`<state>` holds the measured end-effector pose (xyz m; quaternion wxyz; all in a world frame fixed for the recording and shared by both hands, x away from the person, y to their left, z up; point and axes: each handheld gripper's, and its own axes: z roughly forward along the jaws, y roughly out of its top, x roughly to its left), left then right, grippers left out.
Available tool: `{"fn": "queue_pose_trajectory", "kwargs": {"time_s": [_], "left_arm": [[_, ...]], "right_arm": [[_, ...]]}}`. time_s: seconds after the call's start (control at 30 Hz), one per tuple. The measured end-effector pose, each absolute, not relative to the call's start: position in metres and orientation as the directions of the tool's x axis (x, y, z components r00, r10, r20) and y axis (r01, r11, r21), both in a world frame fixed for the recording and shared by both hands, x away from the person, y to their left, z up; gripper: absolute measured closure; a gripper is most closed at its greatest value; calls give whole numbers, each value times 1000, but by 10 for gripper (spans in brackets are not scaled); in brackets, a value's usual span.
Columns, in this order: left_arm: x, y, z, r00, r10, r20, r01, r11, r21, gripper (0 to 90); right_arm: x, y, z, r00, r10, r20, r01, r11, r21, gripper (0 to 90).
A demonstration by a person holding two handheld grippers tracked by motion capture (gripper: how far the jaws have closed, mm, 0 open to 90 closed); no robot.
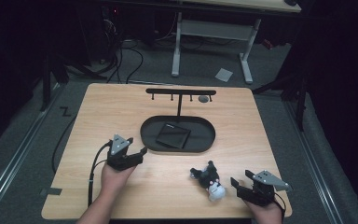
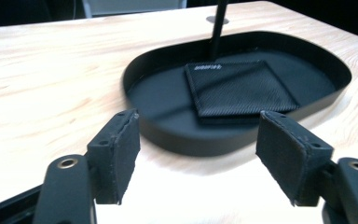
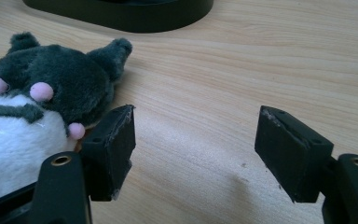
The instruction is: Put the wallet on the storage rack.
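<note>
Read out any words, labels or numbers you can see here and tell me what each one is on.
Small pale print on the black cloth lying in the black tray: too blurred to read.
Plush toy, left gripper, right gripper: no text visible.

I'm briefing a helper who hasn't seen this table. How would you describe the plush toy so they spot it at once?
On the wooden table, look at the near edge, right of centre, just beside the right gripper. The plush toy lies there: soft, dark grey and white, unlike the hard black tray behind it.

Both hand-held grippers (image 1: 140, 151) (image 1: 235, 183) gape, empty.
</note>
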<state>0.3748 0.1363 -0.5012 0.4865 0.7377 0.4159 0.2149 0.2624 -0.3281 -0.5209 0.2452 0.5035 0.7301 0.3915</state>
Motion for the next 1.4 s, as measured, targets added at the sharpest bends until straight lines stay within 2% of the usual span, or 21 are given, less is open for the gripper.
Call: {"fn": "queue_pose_trajectory", "kwargs": {"time_s": [0.33,0.43,0.5,0.57,0.67,0.73,0.97,1.07,1.4], "left_arm": [[331,174,-503,554,827,-94,424,-183,887,269],[317,181,-513,525,844,-108,409,-139,902,279],[315,186,-514,520,842,-145,424,-108,899,287],[314,189,-511,516,850,-106,403,-131,906,279],[315,195,-514,511,846,-148,430,-103,897,274],[315,195,-514,515,847,-134,425,-116,898,274],[314,187,-517,543,828,-140,433,-133,891,274],[313,182,-517,572,813,-110,419,-173,892,274],[312,181,-518,639,764,-95,385,-211,898,273]], "right_arm": [[260,-327,-520,-370,929,-19,528,227,818,304],[260,-327,-519,-363,932,-9,524,212,825,315],[260,-327,-518,-362,932,-7,517,207,831,317],[260,-327,-515,-353,936,9,519,188,834,316],[259,-327,-513,-342,940,-9,521,198,831,316],[260,-326,-512,-335,942,-25,531,211,821,317],[269,-319,-511,-329,943,-56,631,264,730,293],[275,-318,-509,-325,944,-51,674,269,688,279],[291,-316,-491,-327,942,-71,795,315,518,233]]}}
